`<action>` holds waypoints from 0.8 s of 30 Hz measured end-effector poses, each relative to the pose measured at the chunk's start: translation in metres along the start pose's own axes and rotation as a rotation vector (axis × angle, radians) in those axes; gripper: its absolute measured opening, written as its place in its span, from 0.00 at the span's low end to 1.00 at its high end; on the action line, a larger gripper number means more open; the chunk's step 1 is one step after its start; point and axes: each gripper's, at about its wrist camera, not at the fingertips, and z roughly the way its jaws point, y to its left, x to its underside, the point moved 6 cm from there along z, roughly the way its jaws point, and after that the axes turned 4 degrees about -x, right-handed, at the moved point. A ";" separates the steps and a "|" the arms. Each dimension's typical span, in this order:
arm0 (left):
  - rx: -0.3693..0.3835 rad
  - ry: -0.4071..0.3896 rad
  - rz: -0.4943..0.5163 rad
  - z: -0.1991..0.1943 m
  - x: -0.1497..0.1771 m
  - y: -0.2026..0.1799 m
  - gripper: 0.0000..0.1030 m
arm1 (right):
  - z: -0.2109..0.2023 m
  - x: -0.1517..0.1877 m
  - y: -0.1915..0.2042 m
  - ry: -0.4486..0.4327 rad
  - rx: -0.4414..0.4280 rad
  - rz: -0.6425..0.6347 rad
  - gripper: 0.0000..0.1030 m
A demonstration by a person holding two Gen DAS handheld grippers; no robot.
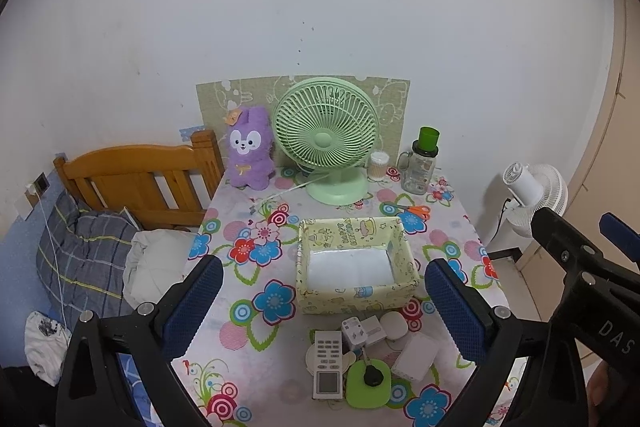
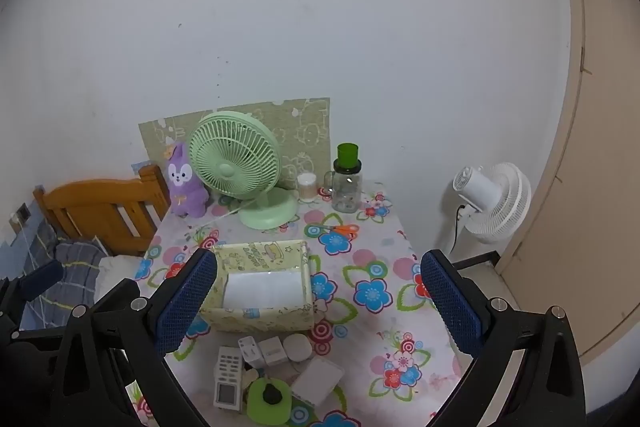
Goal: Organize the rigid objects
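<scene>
White wall backs a table [image 1: 460, 227] covered in a flowered cloth, with a wooden bed frame [image 1: 132, 179] and a checked pillow [image 1: 84, 259] to its left and a white fan [image 2: 496, 203] on the floor to its right. At the back of the table stand a purple plush rabbit [image 1: 249, 151], a green fan [image 1: 326, 139], a small jar of cotton swabs [image 1: 378, 166] and a glass jar with a green cap [image 1: 421, 167]; orange scissors [image 1: 418, 211] lie just in front of the jar. A yellow box [image 1: 356, 297] sits open in the middle, only a white lining showing inside. Close in front of it, at the near edge, the small hard items are huddled together: a white remote [image 1: 328, 363], a white plug adapter [image 1: 354, 331], a white cube charger [image 1: 375, 327], a round white gadget [image 1: 394, 323], a flat white box [image 1: 416, 357] and a green pad [image 1: 367, 385] with a black lump on top. The left gripper [image 1: 324, 303] and the right gripper [image 2: 318, 303] both hover above the table with fingers spread wide, grasping nothing.
</scene>
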 end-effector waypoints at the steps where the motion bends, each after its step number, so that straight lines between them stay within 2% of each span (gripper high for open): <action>1: -0.001 -0.001 0.000 0.000 0.000 0.000 0.99 | 0.000 -0.001 0.000 -0.005 -0.001 -0.001 1.00; 4: -0.012 -0.002 0.001 0.002 -0.002 0.001 0.99 | -0.002 -0.004 0.003 -0.018 0.005 -0.009 1.00; 8: -0.017 -0.003 -0.006 0.004 -0.003 0.003 0.99 | 0.009 0.010 0.008 -0.013 -0.002 -0.007 1.00; 15: -0.026 -0.005 -0.013 0.006 -0.003 0.005 0.99 | 0.006 -0.005 0.004 -0.010 -0.007 -0.002 1.00; 24: -0.037 -0.015 -0.020 0.007 -0.005 0.005 0.99 | 0.008 0.001 0.006 -0.017 -0.003 -0.004 1.00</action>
